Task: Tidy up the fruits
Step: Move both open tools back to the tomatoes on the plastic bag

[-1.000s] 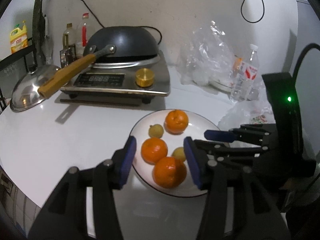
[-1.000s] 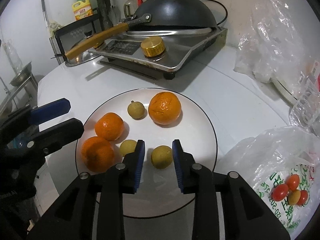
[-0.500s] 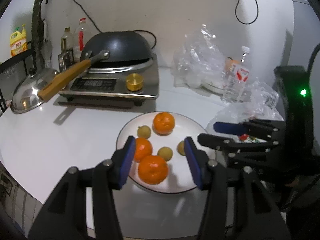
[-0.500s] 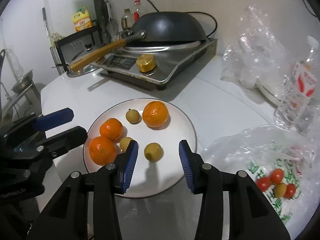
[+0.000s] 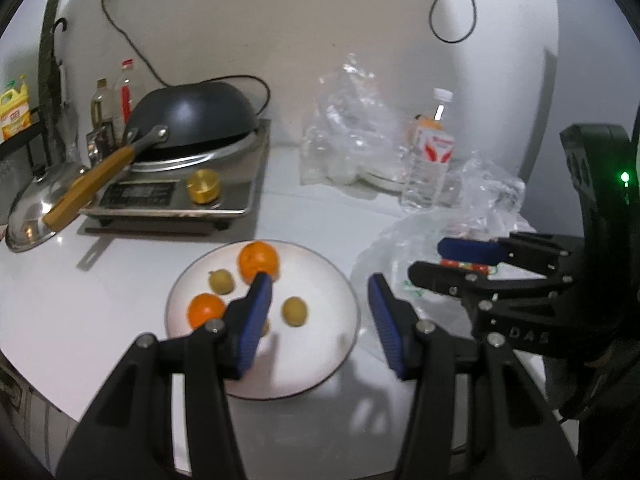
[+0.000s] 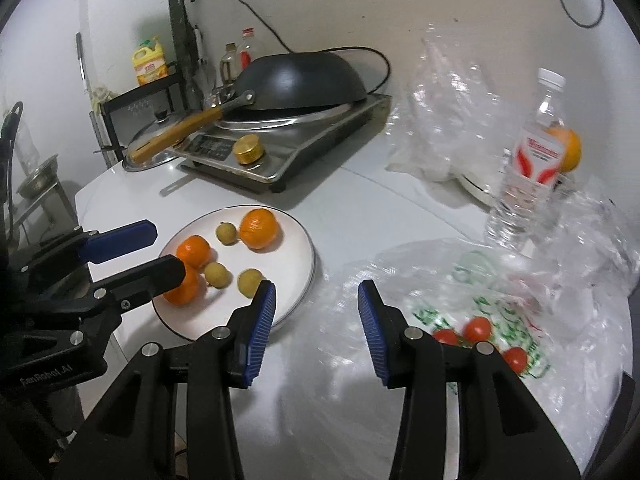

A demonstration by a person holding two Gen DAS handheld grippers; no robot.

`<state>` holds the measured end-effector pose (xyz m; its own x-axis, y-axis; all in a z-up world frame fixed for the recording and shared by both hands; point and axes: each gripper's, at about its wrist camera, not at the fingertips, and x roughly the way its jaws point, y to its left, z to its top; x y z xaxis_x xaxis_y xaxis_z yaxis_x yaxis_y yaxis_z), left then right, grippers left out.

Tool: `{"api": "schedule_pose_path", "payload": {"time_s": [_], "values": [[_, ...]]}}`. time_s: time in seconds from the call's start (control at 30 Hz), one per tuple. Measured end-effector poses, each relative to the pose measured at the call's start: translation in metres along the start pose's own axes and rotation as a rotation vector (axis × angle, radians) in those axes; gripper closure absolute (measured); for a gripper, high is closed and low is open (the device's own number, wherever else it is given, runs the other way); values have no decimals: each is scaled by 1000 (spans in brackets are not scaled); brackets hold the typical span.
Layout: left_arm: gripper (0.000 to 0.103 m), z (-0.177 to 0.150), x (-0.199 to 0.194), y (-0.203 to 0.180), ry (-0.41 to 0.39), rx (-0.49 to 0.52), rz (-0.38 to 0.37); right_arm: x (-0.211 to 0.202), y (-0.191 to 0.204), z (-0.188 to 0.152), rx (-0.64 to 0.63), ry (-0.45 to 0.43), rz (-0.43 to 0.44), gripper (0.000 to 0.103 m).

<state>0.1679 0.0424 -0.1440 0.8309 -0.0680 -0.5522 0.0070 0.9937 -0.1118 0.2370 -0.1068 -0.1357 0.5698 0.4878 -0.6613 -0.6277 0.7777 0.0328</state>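
The left tool [image 5: 316,320], its blue-padded jaws apart and holding nothing, hangs over the near half of the round white plate [image 6: 298,280] on the white worktop [image 5: 100,300], and its left finger hides one small fruit and part of an orange mandarin [image 5: 206,310]. On that plate lie three mandarins and three small yellow-green round fruits [image 6: 250,282]. The right tool [image 6: 316,320], jaws likewise apart and empty, hangs just right of the plate, over the blurred clear plastic bag [image 6: 500,320] of small red tomatoes [image 6: 478,328].
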Motion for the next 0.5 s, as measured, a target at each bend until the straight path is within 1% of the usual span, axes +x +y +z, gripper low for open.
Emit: {"api": "schedule_pose_path", "payload": {"time_s": [0.5], "values": [[51,0,15,-53,38,53,-59,-30,-45,-27,62,-18,-59,58]]}}
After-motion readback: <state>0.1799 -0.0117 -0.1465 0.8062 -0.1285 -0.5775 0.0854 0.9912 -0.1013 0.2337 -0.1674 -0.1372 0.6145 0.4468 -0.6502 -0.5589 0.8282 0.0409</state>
